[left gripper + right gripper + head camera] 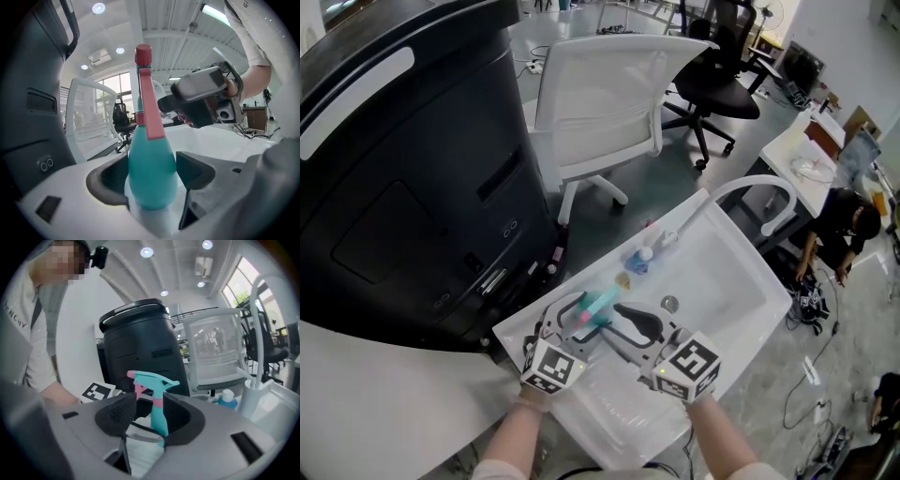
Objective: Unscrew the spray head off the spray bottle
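Left gripper [152, 164] clamped on bottle [152, 176] belly, held over sink [741, 281] left end. Right gripper [150, 412] jaws apart, straddling collar [158, 403] under head [152, 379], not pinching. Close squarely on collar, not trigger. Keep left firm; twist about bottle axis.

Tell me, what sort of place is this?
Probably an open-plan office or lab. There is a white chair and a black chair on wheels, a cluttered desk, and a white sink that seems to serve as a work area.
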`<action>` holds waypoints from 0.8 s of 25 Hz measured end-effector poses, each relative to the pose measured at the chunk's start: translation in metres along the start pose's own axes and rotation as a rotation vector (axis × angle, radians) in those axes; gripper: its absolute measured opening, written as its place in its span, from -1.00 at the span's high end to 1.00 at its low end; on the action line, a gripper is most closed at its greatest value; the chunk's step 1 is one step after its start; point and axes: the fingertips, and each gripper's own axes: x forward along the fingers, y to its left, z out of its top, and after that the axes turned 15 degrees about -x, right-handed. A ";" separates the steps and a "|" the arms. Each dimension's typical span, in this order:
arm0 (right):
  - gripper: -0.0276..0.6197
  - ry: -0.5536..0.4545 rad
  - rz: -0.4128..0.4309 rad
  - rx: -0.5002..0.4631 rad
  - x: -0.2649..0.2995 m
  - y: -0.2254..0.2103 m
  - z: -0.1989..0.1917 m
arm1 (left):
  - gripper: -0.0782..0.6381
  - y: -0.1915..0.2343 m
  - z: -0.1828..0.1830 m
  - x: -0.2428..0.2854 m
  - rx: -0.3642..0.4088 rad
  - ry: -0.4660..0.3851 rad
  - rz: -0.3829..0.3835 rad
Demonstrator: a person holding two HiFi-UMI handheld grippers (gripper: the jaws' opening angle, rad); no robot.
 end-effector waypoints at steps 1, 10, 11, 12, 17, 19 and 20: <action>0.32 -0.011 0.013 -0.029 0.003 0.007 0.004 | -0.12 0.000 -0.001 0.000 -0.003 0.000 0.002; -0.09 -0.007 -0.154 0.014 0.018 0.006 0.011 | -0.12 0.002 0.000 0.000 -0.005 0.003 0.025; -0.09 0.002 -0.169 0.022 0.019 0.004 0.007 | -0.12 0.002 -0.001 0.000 -0.005 0.003 0.024; -0.06 0.011 -0.180 0.026 0.019 0.001 0.003 | -0.12 0.002 -0.001 0.000 -0.008 0.002 0.024; -0.03 0.030 -0.180 0.028 0.012 -0.003 -0.004 | -0.12 0.004 -0.001 -0.001 -0.023 -0.004 0.021; -0.03 0.032 -0.183 0.029 0.007 -0.004 -0.005 | -0.12 0.004 -0.002 -0.002 -0.032 -0.006 0.019; -0.03 0.031 -0.187 0.031 0.003 -0.004 -0.006 | -0.12 0.004 -0.002 -0.002 -0.038 -0.006 0.017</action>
